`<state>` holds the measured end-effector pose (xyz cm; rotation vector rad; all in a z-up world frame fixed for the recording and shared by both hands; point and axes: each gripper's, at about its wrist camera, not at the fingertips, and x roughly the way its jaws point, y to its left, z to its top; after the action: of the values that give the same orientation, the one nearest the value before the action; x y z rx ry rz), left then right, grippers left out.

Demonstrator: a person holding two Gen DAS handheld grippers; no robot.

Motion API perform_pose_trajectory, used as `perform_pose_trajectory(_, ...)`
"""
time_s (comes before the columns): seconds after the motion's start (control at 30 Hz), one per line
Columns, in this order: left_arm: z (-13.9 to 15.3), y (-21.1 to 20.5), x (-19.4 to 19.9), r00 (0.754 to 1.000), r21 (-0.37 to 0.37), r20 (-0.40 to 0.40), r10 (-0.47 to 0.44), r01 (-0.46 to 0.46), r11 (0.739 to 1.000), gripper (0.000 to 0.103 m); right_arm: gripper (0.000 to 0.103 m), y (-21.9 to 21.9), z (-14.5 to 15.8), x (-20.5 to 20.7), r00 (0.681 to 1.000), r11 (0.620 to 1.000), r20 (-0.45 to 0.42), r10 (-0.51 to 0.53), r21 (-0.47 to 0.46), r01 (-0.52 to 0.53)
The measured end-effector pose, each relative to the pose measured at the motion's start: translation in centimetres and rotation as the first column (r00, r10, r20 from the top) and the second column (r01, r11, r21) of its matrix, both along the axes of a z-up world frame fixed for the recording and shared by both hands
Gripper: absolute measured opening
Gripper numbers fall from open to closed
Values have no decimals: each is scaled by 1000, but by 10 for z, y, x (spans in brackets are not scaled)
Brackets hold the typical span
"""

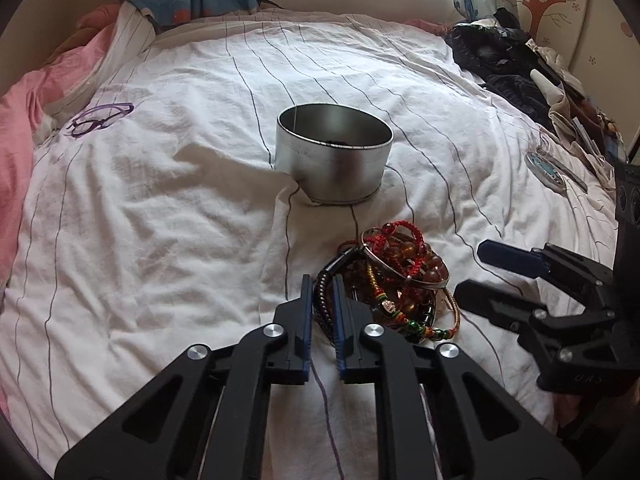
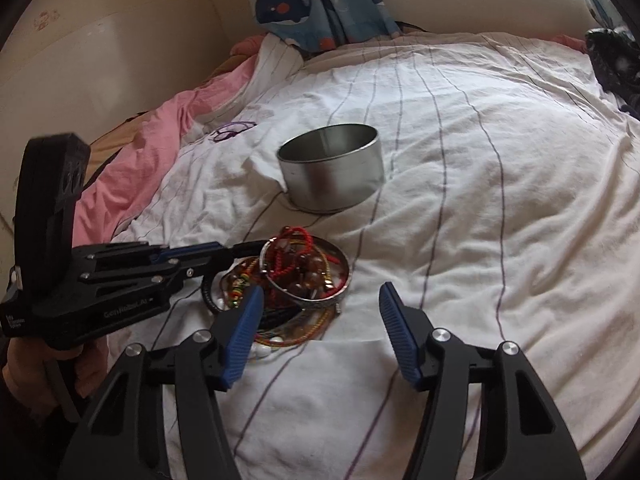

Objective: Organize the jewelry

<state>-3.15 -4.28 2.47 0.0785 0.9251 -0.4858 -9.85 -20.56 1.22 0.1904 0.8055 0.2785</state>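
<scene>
Left gripper (image 1: 322, 294) jaws are sitting nearly closed, pinching a black braided bracelet (image 1: 320, 304) between the blue pads at the left edge of the jewelry pile (image 1: 394, 280). The bracelet is running up from the pads toward the pile's top (the far end is disappearing among the other pieces).

Right gripper (image 2: 320, 304) jaws are standing wide apart, holding nothing, hovering just at the near side of the pile; its left pad (image 2: 244, 332) is overlapping the pile's edge, possibly touching it, hard to tell from this angle.

The pile is lying on the bed sheet (image 1: 160, 220), white with thin dark stripes. In it: a silver bangle (image 2: 306, 276) propped tilted on top, red knotted cord (image 1: 400, 236), brown glassy beads (image 1: 432, 264), a multicoloured beaded string (image 1: 416, 320).

Beyond the pile, apart from it, a round silver tin (image 1: 334, 160) is standing upright and open, something small and dark inside near the front rim.

Further out: purple glasses (image 1: 100, 118) on the sheet at left, pink blanket (image 1: 24, 128) along the left edge, dark clothes (image 1: 504, 64) heaped at right, whale-print curtain (image 2: 312, 0) behind the bed.
</scene>
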Motion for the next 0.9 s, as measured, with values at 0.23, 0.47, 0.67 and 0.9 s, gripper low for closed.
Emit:
perform_pose_trajectory(0.23,8,11,11,999,-32,-36,-22,21,999,4,54,17,-7,10,999,997,-28,39,-71,-41)
perform_pose_trajectory(0.47,-15,-11,20,993,-3,-93,-72,73,997,12,8,17,-9,16,999,995,-30,45,-89,-47)
perform_pose_trajectory(0.67,4,1,10,998,-36,-24,-62,62,997,11,0,-2,8,10,999,998,42,-26,-60,29)
perform_pose_trajectory(0.9,21,19,16,1000,-78,4,9,-9,997,12,62,10,17,12,995,996,70,72,-58,-68)
